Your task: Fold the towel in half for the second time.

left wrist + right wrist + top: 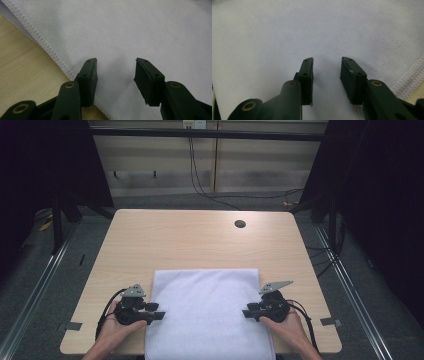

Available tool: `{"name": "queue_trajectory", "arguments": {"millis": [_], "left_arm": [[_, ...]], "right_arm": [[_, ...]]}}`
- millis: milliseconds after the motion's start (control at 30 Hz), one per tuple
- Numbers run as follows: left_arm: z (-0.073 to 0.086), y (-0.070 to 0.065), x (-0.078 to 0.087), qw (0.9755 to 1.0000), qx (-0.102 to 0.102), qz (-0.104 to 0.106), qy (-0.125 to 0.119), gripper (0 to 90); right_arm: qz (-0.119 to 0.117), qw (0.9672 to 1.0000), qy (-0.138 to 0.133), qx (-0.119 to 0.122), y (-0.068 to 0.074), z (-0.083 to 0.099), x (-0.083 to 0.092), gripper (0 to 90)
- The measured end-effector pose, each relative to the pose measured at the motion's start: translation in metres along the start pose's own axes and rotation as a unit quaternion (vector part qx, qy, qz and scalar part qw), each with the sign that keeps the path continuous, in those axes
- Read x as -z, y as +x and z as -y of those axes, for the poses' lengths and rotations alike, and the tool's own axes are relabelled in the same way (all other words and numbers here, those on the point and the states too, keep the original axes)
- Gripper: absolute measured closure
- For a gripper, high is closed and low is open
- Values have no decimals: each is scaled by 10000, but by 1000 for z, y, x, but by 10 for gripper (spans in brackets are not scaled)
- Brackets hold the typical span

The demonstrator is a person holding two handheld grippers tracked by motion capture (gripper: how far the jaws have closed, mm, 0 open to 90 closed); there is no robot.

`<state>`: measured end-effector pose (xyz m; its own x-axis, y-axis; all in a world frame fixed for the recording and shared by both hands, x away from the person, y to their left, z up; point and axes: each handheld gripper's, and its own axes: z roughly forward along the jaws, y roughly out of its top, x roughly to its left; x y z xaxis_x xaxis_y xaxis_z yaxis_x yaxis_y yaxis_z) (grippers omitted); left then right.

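A white folded towel (pixel 207 312) lies flat on the near half of the wooden table (pixel 190 237), its front hanging over the near edge. My left gripper (pixel 160 312) sits at the towel's left hem, pointing inward, jaws apart above the cloth (pixel 130 37) with nothing between them. The stitched hem (pixel 47 48) runs just left of its left jaw. My right gripper (pixel 246 310) sits at the towel's right side, pointing inward, jaws apart over the cloth (pixel 287 32). The right hem (pixel 412 75) shows beside its right jaw. Both pads hover clear of any fold.
A round cable hole (pixel 240 224) lies in the table's far right part. Dark curtains stand at both sides, and cables (pixel 200 180) hang behind the table. Bare wood (pixel 20 70) borders the towel on the left.
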<state>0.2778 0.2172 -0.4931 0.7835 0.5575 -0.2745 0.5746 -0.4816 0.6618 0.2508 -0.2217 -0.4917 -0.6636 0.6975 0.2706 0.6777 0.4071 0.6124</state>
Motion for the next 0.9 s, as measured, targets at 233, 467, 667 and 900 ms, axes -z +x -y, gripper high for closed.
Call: {"name": "queue_trajectory", "arguments": {"millis": [233, 467, 667, 900], "left_arm": [[-9, 4, 7, 9998, -35, 84, -190, 489], [-24, 23, 11, 9992, 14, -68, -402, 428], [-38, 49, 17, 9964, 375, -365, -673, 389], [-54, 64, 22, 9943, 651, -494, -679, 375]], "right_arm": [[16, 9998, -188, -5, -7, -6, 6, 554], [226, 9960, -826, -266, -37, -35, 21, 517], [549, 9938, -907, -326, -64, -53, 20, 502], [612, 9930, -947, -342, -79, -69, 16, 529]]}}
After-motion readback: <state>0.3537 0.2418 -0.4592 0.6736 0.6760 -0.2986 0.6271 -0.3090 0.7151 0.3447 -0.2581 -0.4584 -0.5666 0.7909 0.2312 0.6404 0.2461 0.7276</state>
